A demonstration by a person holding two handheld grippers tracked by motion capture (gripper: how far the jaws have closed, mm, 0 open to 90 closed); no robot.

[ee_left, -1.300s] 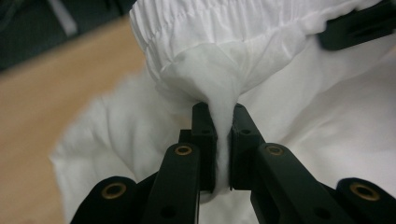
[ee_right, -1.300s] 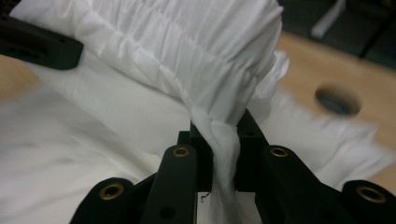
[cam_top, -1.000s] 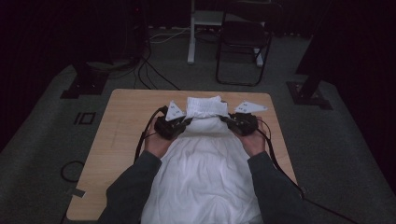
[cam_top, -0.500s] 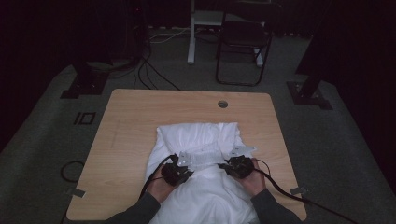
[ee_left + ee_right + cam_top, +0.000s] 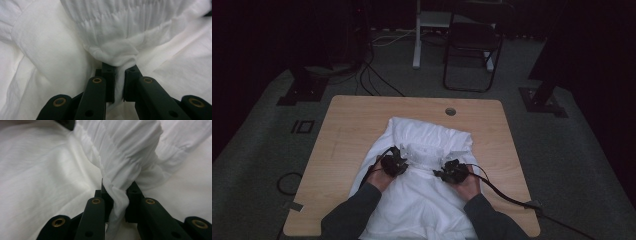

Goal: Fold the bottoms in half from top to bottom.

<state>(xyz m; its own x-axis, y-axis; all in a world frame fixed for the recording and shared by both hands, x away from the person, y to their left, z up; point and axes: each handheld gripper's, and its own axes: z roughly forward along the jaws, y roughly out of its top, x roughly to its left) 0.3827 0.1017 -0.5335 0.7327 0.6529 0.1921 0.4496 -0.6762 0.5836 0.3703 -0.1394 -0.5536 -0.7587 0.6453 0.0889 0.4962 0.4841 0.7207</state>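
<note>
A white garment (image 5: 422, 200) with a gathered, smocked band (image 5: 428, 151) lies spread on the wooden table (image 5: 347, 130). My left gripper (image 5: 401, 163) sits at the band's left end, shut on a pinch of the white cloth (image 5: 119, 75). At the band's right end my right gripper (image 5: 440, 173) is shut on a bunched fold of the same cloth (image 5: 120, 195). Both hands rest low on the garment, about a hand's width apart. The gathered band (image 5: 125, 22) hangs folded over just beyond the jaws.
A round cable hole (image 5: 450, 111) sits near the table's far edge. Black cables (image 5: 507, 195) trail from the grippers over the right front corner. A dark chair (image 5: 472, 45) and stand bases (image 5: 302, 87) are on the floor beyond the table.
Both hands came back toward the person and down, pulling the garment's top edge with them. The band now lies folded over the middle of the garment instead of near the far edge.
</note>
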